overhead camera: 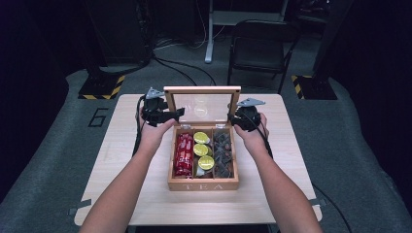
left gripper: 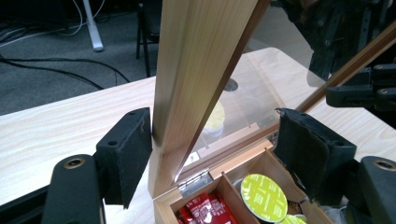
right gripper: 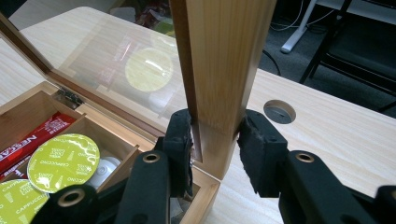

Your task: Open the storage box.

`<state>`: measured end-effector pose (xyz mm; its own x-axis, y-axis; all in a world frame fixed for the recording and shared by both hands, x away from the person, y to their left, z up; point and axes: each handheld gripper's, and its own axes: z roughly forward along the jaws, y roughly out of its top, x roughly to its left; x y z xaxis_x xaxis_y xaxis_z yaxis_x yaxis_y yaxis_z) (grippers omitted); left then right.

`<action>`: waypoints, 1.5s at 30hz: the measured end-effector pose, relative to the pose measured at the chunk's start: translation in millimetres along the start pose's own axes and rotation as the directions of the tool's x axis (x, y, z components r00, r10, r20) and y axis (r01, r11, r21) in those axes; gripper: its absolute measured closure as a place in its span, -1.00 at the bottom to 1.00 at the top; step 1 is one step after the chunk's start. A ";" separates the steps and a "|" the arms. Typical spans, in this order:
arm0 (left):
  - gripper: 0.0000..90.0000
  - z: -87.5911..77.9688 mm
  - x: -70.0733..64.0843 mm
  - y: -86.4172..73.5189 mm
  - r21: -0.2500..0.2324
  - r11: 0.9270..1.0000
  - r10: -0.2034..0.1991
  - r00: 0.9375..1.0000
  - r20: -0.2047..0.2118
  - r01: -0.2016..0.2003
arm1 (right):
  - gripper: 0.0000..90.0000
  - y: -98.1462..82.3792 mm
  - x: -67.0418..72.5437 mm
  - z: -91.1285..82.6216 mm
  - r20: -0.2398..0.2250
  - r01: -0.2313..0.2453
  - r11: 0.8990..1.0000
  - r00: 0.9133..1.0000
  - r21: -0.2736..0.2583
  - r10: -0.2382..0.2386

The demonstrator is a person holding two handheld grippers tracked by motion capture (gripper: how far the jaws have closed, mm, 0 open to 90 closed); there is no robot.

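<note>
A wooden tea box sits mid-table with its glass lid standing upright. It holds red packets, yellow-green capsules and dark items. My left gripper is at the lid's left side. In the left gripper view it is open, jaws wide apart around the lid frame, with one pad against the wood. My right gripper is at the lid's right side. In the right gripper view it is shut on the lid frame, just above the box corner.
The light wooden table has bare surface on both sides of the box and a round cable hole near the right gripper. A black chair and a white desk leg stand on the floor beyond the far edge.
</note>
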<state>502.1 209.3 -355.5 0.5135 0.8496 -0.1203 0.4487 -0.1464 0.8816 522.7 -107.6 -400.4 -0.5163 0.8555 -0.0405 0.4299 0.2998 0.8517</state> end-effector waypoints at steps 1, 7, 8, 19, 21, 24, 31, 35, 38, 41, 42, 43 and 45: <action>-0.41 0.2 -0.4 0.0 -0.004 1.000 0.008 1.000 0.001 -0.008 | 0.43 -0.1 0.0 0.0 0.000 0.000 1.000 1.000 -0.001 0.000; -0.43 4.4 -0.8 -0.9 -0.004 1.000 0.014 1.000 -0.012 -0.014 | 0.43 0.2 -0.4 0.4 0.002 0.001 1.000 1.000 -0.001 -0.001; -0.39 5.3 -0.6 -1.2 -0.002 1.000 0.025 0.999 -0.020 -0.026 | 0.43 0.2 -0.3 0.5 0.002 0.000 1.000 1.000 -0.001 0.000; -0.04 6.7 9.1 -11.6 -0.021 0.999 0.024 0.999 -0.030 -0.025 | 0.43 0.5 -0.6 1.0 0.002 -0.003 1.000 1.000 -0.002 0.003; 0.01 8.1 10.3 -13.7 -0.020 1.000 0.003 1.000 -0.024 -0.003 | 0.43 0.5 -0.5 1.2 0.001 -0.008 1.000 1.000 -0.002 0.008; 0.07 9.7 12.0 -14.9 -0.012 1.000 0.014 1.000 -0.028 -0.015 | 0.43 1.0 -0.8 1.5 0.002 -0.009 1.000 1.000 0.000 0.009; 0.27 10.3 15.4 -13.9 -0.015 1.000 0.013 0.999 -0.045 -0.013 | 0.43 1.6 -1.3 2.3 0.002 -0.016 1.000 1.000 0.001 0.016; 0.31 11.8 13.9 -13.0 -0.010 0.999 0.032 0.997 -0.072 -0.033 | 0.43 2.1 -1.2 3.0 0.006 -0.028 1.000 1.000 -0.001 0.028; 0.40 11.0 15.1 -12.3 -0.007 0.999 0.038 0.996 -0.085 -0.039 | 0.43 2.4 -1.3 4.2 0.010 -0.040 0.999 0.999 -0.003 0.040; 0.43 12.1 16.3 -11.7 -0.008 0.999 0.037 0.996 -0.082 -0.038 | 0.43 3.8 -2.0 5.8 0.010 -0.040 0.999 0.999 -0.001 0.040; 0.43 12.5 16.2 -11.4 -0.009 0.999 0.037 0.996 -0.083 -0.038 | 0.43 4.0 -1.9 6.0 0.013 -0.041 0.999 0.999 -0.001 0.041; 0.43 12.9 16.5 -11.0 -0.007 0.999 0.037 0.996 -0.083 -0.038 | 0.43 4.0 -2.0 6.1 0.013 -0.042 0.999 0.999 0.000 0.042; 0.43 13.2 18.0 -10.7 -0.008 0.999 0.032 0.997 -0.076 -0.033 | 0.43 4.3 -2.0 6.3 0.014 -0.049 0.999 0.999 0.002 0.049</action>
<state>516.2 219.5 -373.1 0.4710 0.8803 -0.0567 0.4260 -0.1706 0.8885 530.2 -105.4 -400.0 -0.4843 0.8749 -0.0058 0.4561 0.2582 0.8517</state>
